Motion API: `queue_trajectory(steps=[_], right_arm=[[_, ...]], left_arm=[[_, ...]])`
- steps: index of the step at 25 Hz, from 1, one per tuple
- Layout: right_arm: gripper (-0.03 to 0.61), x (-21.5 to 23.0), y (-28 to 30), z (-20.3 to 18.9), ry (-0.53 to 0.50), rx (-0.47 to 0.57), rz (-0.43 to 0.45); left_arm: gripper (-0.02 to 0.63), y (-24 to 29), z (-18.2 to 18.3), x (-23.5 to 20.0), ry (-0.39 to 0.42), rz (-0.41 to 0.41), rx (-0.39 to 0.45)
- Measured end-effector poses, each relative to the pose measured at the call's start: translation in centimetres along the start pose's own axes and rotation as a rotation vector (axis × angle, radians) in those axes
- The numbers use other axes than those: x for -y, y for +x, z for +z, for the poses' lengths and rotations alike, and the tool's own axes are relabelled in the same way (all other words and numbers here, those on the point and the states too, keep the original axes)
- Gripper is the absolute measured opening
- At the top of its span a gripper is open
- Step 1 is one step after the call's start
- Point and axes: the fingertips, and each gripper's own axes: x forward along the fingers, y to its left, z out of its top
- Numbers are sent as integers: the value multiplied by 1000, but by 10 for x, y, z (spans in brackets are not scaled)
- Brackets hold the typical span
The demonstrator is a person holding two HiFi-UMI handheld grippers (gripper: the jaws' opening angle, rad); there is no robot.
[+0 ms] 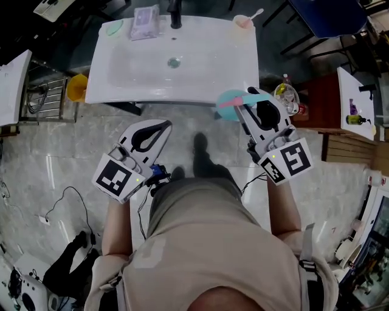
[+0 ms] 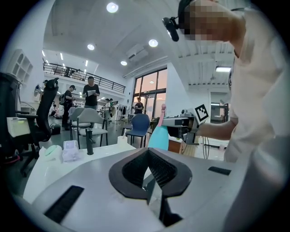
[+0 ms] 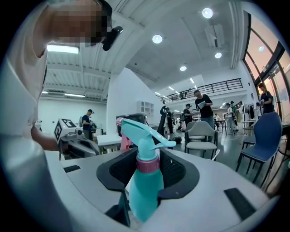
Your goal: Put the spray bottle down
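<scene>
In the right gripper view a teal spray bottle (image 3: 145, 186) with a pink collar and a teal trigger head stands upright between the black pads, and my right gripper (image 3: 147, 156) is shut on its body. In the head view the bottle (image 1: 231, 104) hangs in the air just off the front right corner of the white sink top (image 1: 140, 76), in the right gripper (image 1: 248, 100). The left gripper (image 1: 165, 126) hovers lower, in front of the sink, jaws closed and empty. Its own view shows the tips of the left gripper (image 2: 147, 152) meeting, with the bottle (image 2: 158, 136) beyond.
On the sink's back edge are a teal soap dish (image 1: 113, 27), a clear packet (image 1: 146, 23), a black tap (image 1: 175, 18) and a cup (image 1: 244, 22). A low side table with bottles (image 1: 287, 97) stands at the right. Cables (image 1: 67, 200) lie on the tiled floor.
</scene>
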Motion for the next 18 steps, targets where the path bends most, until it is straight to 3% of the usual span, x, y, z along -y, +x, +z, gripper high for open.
queue_trajectory(steps=[18], right_arm=[[160,64,57,-4,27,12,38]], left_arm=[[9,52,6,-30,-34,40,-70]])
